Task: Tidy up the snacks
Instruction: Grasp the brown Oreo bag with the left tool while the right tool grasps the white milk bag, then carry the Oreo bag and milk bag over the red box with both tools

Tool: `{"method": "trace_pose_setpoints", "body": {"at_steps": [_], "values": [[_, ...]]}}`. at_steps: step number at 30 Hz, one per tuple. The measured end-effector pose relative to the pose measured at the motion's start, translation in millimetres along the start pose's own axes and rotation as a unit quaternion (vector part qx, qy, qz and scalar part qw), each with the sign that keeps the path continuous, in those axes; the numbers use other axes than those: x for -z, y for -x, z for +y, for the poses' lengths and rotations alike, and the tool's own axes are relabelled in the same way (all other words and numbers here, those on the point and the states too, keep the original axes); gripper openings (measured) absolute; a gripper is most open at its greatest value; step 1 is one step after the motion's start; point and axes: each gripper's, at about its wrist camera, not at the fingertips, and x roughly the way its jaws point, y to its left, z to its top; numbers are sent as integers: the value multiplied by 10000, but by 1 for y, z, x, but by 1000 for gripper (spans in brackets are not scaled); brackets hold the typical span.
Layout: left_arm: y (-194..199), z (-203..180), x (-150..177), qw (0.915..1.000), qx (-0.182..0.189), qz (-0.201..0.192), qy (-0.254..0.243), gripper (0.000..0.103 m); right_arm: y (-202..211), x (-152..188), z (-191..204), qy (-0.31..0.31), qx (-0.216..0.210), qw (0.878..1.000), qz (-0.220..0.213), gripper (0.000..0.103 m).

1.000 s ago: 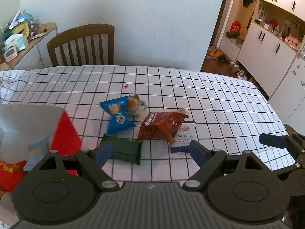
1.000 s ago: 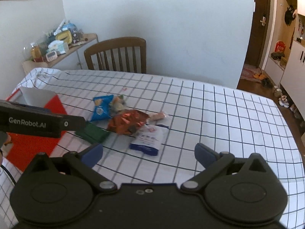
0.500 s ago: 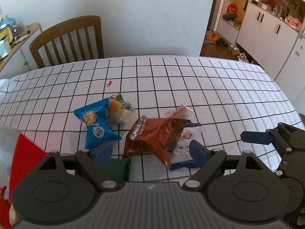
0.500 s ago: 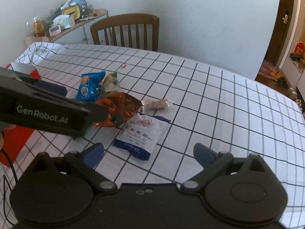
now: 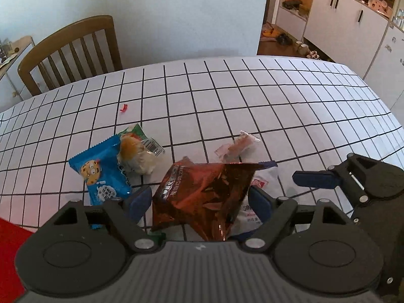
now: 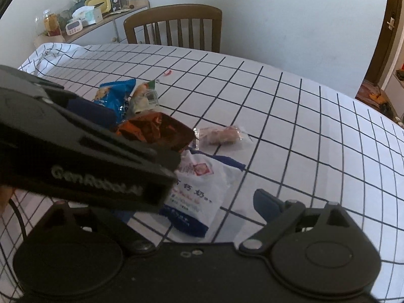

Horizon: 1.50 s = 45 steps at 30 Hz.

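Two closing tools, left tool (image 5: 199, 199) lettered "GenRobot.AI" around brown bag (image 5: 202, 197), right tool (image 6: 192, 202) around white pouch (image 6: 199, 189).

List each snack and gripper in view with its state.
left gripper: closing around brown bag, not yet pressing
right gripper: closing over white pouch
brown bag: crumpled, lying atop pouch
white pouch: flat
blue cookie packet: sealed, flat
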Motion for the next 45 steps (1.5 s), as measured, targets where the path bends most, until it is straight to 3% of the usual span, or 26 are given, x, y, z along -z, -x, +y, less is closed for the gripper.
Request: {"method": "trace_pose_setpoints", "body": {"at_steps": [5,10,16,18,21,30,45], "values": [[-3,4,1,9999,119,-1,100,80,-6,1,2,20,12,10000,-44,88],[3,19,5,9982,380,-13,464,69,-2,3,5,-2,-45,9999,-130,76],[10,25,12,9968,489,-44,624,61,11,4,-4,-358,-44,9990,-275,49],[15,25,14,9962,522,-50,692,60,16,4,-8,-506,-76,9983,-293,35],[26,24,18,9960,524,-132,710,60,23,6,-10,-643,-119,9972,-360,24],[71,22,34,9950,546,-316,771,59,51,13,1,-746,-71,9955,-587,13],[158,24,79,9945,548,-522,718,59,135,32,56,-324,-87,9956,-873,12]]}}
